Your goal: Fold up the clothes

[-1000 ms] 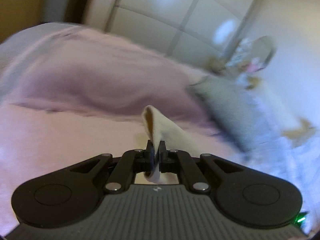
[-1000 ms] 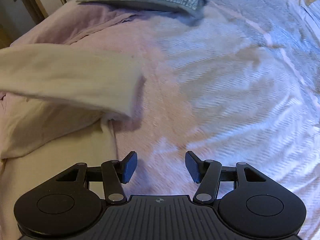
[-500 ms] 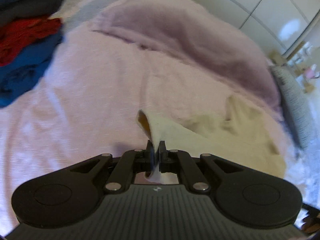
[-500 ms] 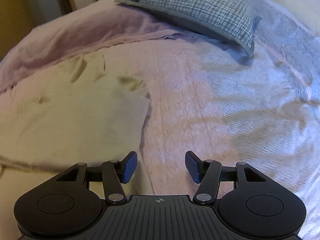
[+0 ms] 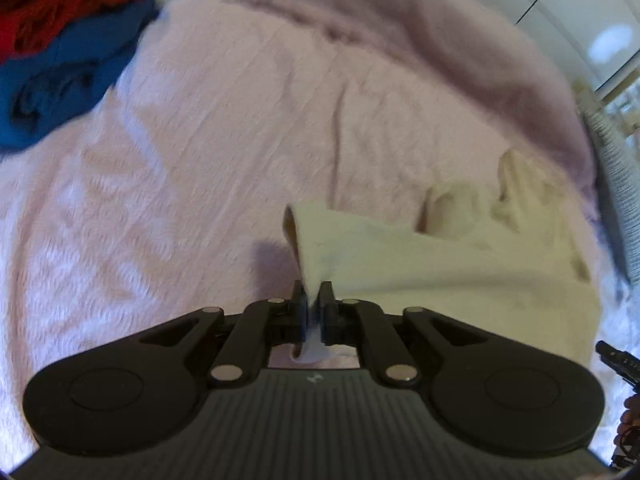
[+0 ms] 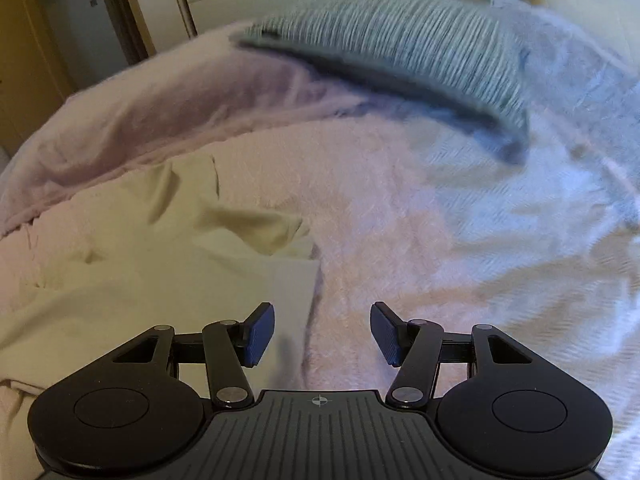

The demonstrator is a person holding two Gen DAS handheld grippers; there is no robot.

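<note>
A cream garment (image 5: 460, 264) lies spread on the pink bedspread (image 5: 180, 168). My left gripper (image 5: 313, 296) is shut on a pinched edge of the garment, which sticks up between the fingers just above the bed. In the right wrist view the same cream garment (image 6: 140, 260) lies at the left, rumpled, with a folded corner near my left finger pad (image 6: 260, 332). My right gripper (image 6: 322, 332) is open and empty, low over the bedspread (image 6: 400, 240) beside the garment's right edge.
A pile of red and blue clothes (image 5: 68, 48) lies at the far left of the bed. A grey checked pillow (image 6: 400, 52) lies at the head of the bed. A bunched lilac blanket (image 6: 160, 108) runs behind the garment. Wardrobe doors (image 5: 580, 8) stand beyond.
My left gripper has carried the garment edge down and across the bed, and the garment now lies spread flat. My right gripper has tilted up towards the pillow, still open.
</note>
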